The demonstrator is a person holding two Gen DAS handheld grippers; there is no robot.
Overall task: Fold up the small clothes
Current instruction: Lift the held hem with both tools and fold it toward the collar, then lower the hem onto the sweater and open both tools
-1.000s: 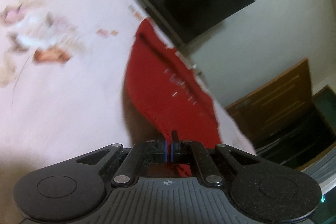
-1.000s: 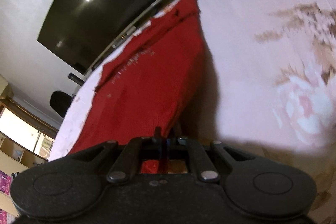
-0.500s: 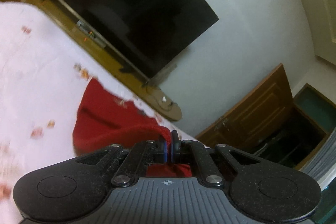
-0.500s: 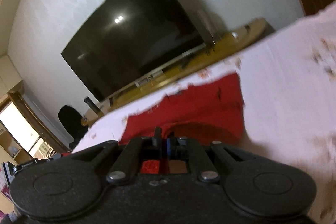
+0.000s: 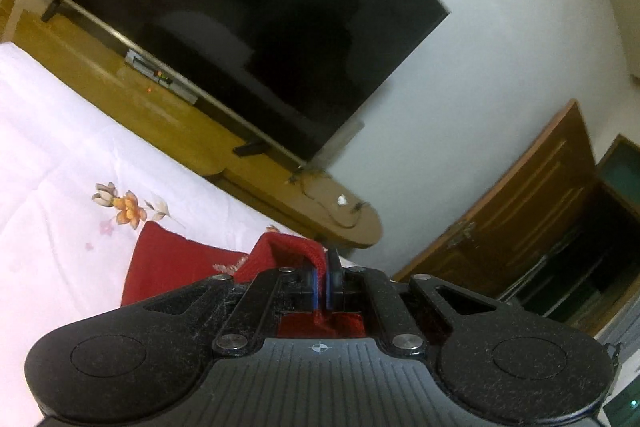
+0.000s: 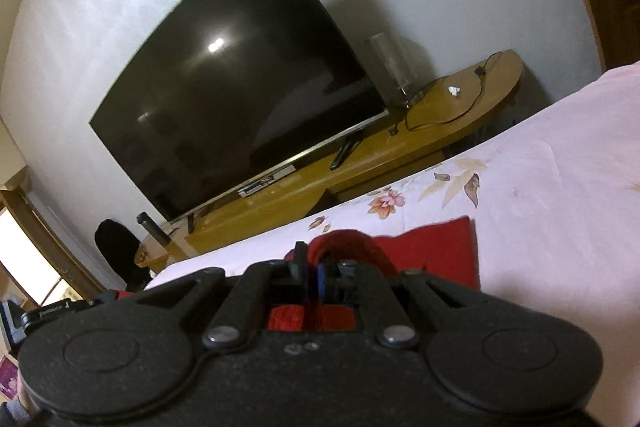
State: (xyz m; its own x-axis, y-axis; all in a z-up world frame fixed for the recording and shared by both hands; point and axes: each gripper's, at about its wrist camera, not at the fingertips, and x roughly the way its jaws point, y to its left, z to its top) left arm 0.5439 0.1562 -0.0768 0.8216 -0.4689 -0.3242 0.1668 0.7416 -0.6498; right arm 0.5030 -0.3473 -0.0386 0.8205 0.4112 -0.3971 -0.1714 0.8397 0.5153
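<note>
left hand-held gripper (image 5: 322,281): pinching red garment (image 5: 168,263)
right hand-held gripper (image 6: 310,273): pinching it too
change: hem carried toward bed's (image 6: 560,155) far edge (fold nearly closed)

A fold of the red garment (image 6: 436,243) is pinched in the closed right gripper (image 6: 312,273); the rest is spread on the floral bedsheet (image 6: 560,187) near its far edge.

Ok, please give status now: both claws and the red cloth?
Left claw shut on red cloth. Right claw shut on it too. Nothing in the way.
</note>
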